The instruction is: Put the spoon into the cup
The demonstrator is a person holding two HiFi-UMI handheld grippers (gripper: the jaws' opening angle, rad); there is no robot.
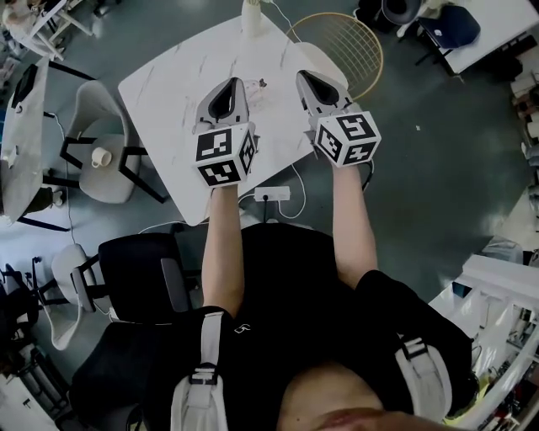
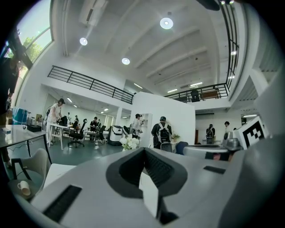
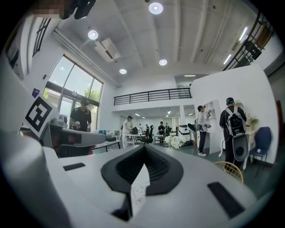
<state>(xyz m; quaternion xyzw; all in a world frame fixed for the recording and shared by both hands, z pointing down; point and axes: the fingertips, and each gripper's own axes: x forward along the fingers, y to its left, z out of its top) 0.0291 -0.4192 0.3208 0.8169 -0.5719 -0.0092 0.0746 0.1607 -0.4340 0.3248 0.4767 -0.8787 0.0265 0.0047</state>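
Observation:
Both grippers are held up over the white marble table [image 1: 164, 93] and point level across the room. My left gripper [image 1: 229, 84] [image 2: 143, 151] has its jaws closed together with nothing between them. My right gripper [image 1: 307, 77] [image 3: 144, 149] is shut and empty too. Between the two, a small pale thing [image 1: 258, 87] lies on the tabletop, too small to name. A white cup [image 1: 101, 156] [image 2: 24, 188] stands on a grey chair left of the table. I cannot make out a spoon in any view.
A vase of white flowers [image 1: 251, 17] [image 2: 130, 142] [image 3: 174, 141] stands at the table's far edge. A wire chair [image 1: 345, 42] [image 3: 229, 169] sits beyond the right corner. A white power strip [image 1: 271, 194] lies on the floor below the near edge. Black chairs [image 1: 139, 278] stand at lower left. People stand in the hall behind.

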